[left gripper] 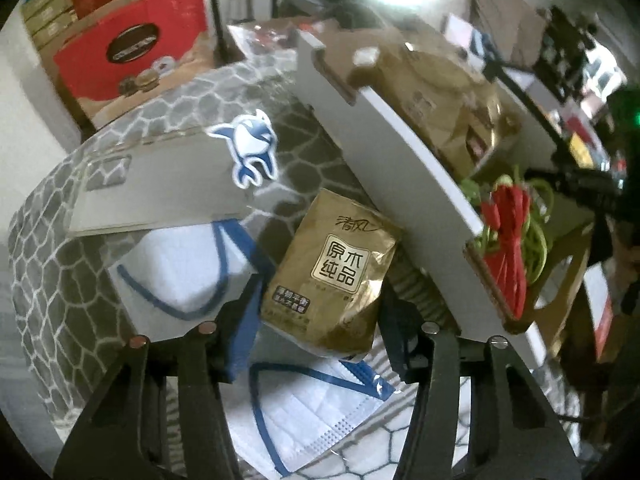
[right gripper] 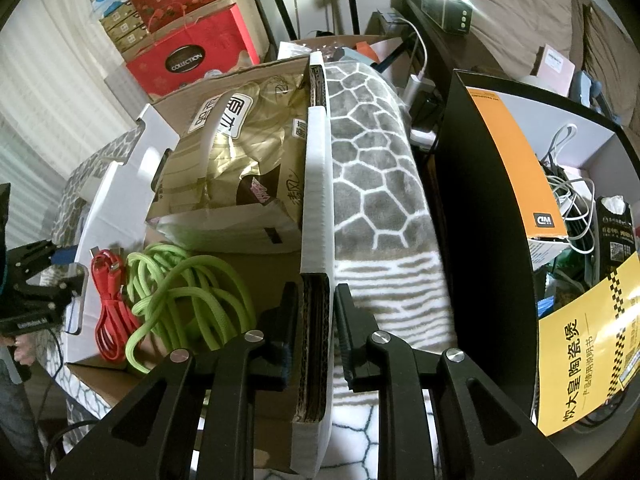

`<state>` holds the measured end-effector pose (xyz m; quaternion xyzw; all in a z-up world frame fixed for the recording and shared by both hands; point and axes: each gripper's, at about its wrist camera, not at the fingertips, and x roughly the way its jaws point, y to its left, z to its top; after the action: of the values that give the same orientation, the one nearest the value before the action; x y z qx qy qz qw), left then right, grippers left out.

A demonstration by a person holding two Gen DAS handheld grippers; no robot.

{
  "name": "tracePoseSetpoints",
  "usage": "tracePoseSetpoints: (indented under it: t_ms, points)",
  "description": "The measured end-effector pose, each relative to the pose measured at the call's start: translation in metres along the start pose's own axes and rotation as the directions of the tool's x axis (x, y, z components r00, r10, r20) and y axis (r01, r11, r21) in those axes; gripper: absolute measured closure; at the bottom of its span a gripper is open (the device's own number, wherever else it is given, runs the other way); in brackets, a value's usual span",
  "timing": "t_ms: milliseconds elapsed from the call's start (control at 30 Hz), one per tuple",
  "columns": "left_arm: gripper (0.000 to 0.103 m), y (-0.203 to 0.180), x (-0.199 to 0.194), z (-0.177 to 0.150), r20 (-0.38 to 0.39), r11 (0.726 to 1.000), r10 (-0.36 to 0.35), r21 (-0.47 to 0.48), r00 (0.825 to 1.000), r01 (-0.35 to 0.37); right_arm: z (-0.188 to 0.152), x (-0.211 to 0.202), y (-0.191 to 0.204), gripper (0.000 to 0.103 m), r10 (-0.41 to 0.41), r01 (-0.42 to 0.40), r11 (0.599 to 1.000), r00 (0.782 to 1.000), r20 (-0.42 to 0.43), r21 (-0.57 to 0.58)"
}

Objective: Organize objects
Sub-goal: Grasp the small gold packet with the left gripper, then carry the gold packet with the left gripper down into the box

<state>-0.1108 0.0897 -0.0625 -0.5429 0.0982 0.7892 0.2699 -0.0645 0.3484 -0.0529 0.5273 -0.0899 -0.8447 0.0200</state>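
A gold tissue pack (left gripper: 336,276) sits between the fingers of my left gripper (left gripper: 320,320), which is shut on it just outside the white cardboard box (left gripper: 384,152). White face masks with blue straps (left gripper: 320,412) lie under it on the patterned blanket. My right gripper (right gripper: 316,320) is shut on the near wall of the cardboard box (right gripper: 316,200). Inside the box lie a large gold tissue bag (right gripper: 240,152), a green cable (right gripper: 188,292) and a red cable (right gripper: 110,304). The left gripper also shows in the right wrist view (right gripper: 40,280) at the far left.
A grey card with a blue dolphin sticker (left gripper: 168,184) lies on the grey-and-white blanket (right gripper: 376,184). Red gift boxes (right gripper: 188,48) are stacked at the back. A black bin with cables and a yellow manual (right gripper: 580,320) stands to the right.
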Motion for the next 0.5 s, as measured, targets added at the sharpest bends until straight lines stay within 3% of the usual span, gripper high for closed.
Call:
tracePoseSetpoints:
  t_ms: [100,233,367,500]
  points:
    - [0.052,0.012,-0.014,0.005,0.036,0.994,-0.022,-0.106,0.999,0.026,0.0,0.0,0.0,0.083,0.0,0.0,1.0,1.0,0.0,-0.001]
    - [0.052,0.024,-0.038,0.014,0.11,0.966,-0.045,-0.248,0.993,0.072,0.0,0.0,0.0,0.083,0.002,-0.002,1.0,1.0,0.0,0.0]
    - [0.052,0.021,-0.052,0.027,0.166,0.941,-0.082,-0.311,0.983,0.131,0.0,0.0,-0.001,0.083,-0.001,0.001,1.0,1.0,0.0,-0.001]
    - [0.052,0.008,-0.053,0.044,0.185,0.93,-0.077,-0.34,0.98,0.138,0.0,0.0,-0.001,0.083,0.003,-0.003,1.0,1.0,-0.001,-0.001]
